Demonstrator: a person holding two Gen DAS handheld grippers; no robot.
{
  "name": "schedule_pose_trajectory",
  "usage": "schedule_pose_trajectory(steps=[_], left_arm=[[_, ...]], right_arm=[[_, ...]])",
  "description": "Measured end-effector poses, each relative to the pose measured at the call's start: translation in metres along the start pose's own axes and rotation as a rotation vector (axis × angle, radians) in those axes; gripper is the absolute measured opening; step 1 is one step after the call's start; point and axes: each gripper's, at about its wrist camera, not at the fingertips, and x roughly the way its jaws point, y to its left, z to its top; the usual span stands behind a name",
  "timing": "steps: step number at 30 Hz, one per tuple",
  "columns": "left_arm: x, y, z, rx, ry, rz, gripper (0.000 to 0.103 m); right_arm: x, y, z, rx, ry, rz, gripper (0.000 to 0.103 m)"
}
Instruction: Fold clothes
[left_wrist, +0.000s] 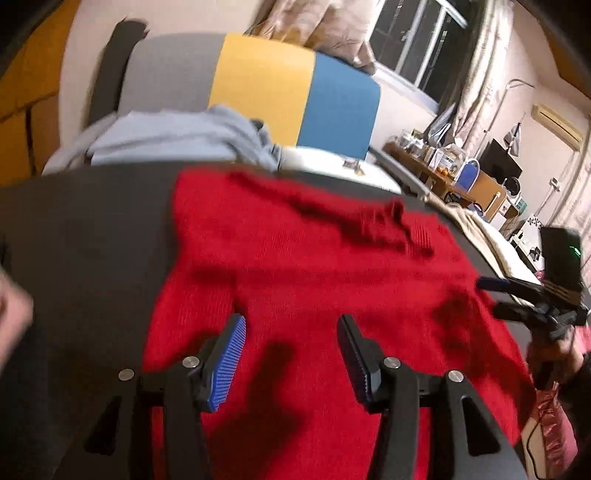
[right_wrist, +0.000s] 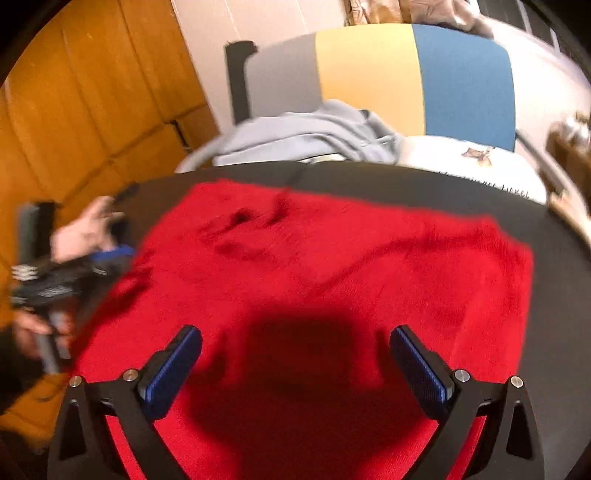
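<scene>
Dark surface (right_wrist: 554, 295) carries red sweater (right_wrist: 314, 258), spread, rumpled toward far edge. Both grippers (left_wrist: 291, 354) (right_wrist: 295, 365) above it, jaws apart, empty. Pinch edges squarely, smooth wrinkles.

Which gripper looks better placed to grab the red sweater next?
Probably the left gripper: open, over the red sweater close to its left edge. The right gripper, also open, hangs over mid-fabric, far from any edge.

Left hand-held gripper (left_wrist: 291, 323) and right hand-held gripper (right_wrist: 295, 336), both with jaws spread wide, empty.
</scene>
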Motion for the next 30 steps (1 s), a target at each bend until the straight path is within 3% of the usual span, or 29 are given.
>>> schedule_pose_trajectory(steps=[3, 5, 9, 12, 16, 22, 30], left_arm=[[-0.007, 0.013, -0.035, -0.027, 0.026, 0.039, 0.052], [-0.018, 0.019, -0.051, -0.024, -0.027, 0.053, 0.052], [-0.02, 0.015, -0.065, 0.026, -0.065, 0.11, 0.052], [-0.016, 0.006, -0.067, 0.073, -0.082, 0.168, 0.054], [-0.019, 0.013, -0.066, 0.037, -0.089, 0.14, 0.054], [-0.021, 0.012, -0.063, 0.02, -0.058, 0.137, 0.054], [-0.056, 0.029, -0.072, -0.097, -0.007, 0.137, 0.059]], right_arm=[[-0.018, 0.014, -0.048, -0.011, 0.045, -0.035, 0.103], [-0.023, 0.014, -0.079, -0.012, 0.051, -0.092, 0.103], [-0.037, 0.014, -0.118, -0.04, -0.082, -0.151, 0.103], [-0.037, 0.013, -0.121, -0.033, -0.134, -0.152, 0.103], [-0.037, 0.013, -0.125, -0.023, -0.159, -0.158, 0.103], [-0.04, 0.015, -0.116, -0.013, -0.099, -0.144, 0.103], [-0.115, -0.034, -0.166, 0.371, -0.142, 0.052, 0.103]])
